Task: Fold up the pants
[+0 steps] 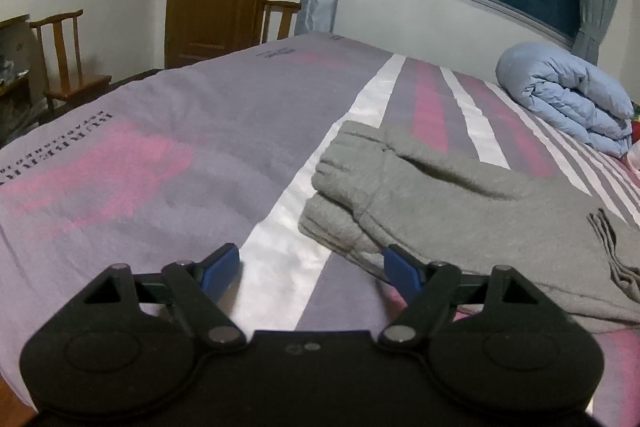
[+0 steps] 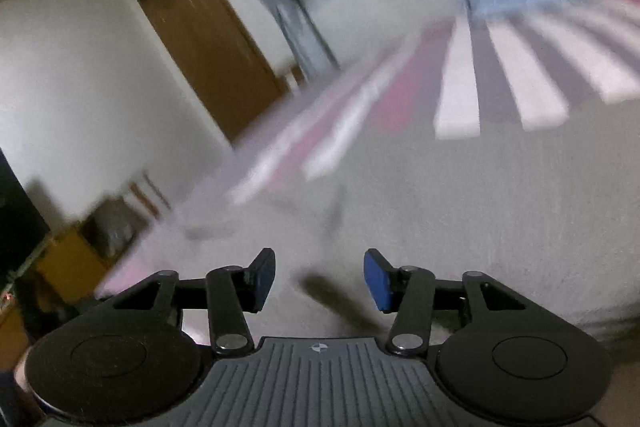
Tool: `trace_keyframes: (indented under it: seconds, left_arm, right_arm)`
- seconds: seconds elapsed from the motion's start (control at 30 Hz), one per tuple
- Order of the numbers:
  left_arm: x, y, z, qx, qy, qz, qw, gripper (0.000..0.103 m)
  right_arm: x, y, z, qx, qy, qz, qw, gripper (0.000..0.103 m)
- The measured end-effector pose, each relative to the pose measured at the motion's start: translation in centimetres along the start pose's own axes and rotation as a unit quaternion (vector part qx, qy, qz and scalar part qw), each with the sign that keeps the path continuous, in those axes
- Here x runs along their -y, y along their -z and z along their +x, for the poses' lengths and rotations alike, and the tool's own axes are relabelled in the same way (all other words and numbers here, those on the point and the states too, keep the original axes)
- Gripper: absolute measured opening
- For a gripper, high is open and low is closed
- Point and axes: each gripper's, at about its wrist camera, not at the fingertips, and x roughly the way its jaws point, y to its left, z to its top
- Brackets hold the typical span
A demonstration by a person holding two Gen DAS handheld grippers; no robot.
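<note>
Rolled blue duvet (image 1: 568, 95) on striped bed (image 1: 192, 131)

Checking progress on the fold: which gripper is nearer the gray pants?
Hard to call. Left gripper sits beside the gray pants' stacked cuffs; right gripper, both open, hovers over blurred gray fabric.

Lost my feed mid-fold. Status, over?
Left gripper open, empty, beside the cuffs. Right gripper open, empty, above cloth; view blurred. Grey pants lie folded on bed. Nothing obstructing.
</note>
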Motion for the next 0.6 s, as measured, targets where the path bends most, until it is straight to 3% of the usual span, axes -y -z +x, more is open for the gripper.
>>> trace_keyframes:
  seconds: [0.1, 0.17, 0.2, 0.33, 0.5, 0.6]
  left_arm:
    - [0.2, -0.1, 0.2, -0.004, 0.001, -0.005, 1.0, 0.072]
    - [0.5, -0.1, 0.3, -0.007, 0.008, -0.013, 0.9999, 0.072]
    - [0.8, 0.0, 0.3, -0.009, 0.013, -0.014, 0.9998, 0.072]
    - [1.7, 0.4, 0.2, -0.01, 0.028, -0.02, 0.9993, 0.071]
    - [1.4, -0.1, 1.6, -0.024, 0.084, -0.079, 0.993, 0.063]
    - [0.7, -0.2, 3.9, -0.056, 0.13, -0.141, 0.9799, 0.054]
  right_arm:
    - [0.2, -0.6, 0.6, 0.012, 0.038, 0.008, 0.999, 0.05]
    - [0.9, 0.2, 2.8, -0.036, 0.094, 0.019, 0.995, 0.046]
    - [1.3, 0.9, 3.9, -0.061, 0.099, 0.028, 0.993, 0.041]
    - [0.5, 0.8, 3.6, -0.064, 0.074, 0.016, 0.995, 0.041]
    - [1.5, 0.0, 0.1, 0.001, 0.092, 0.022, 0.996, 0.042]
    - [2.6, -0.4, -2.3, 0.023, 0.106, 0.028, 0.994, 0.042]
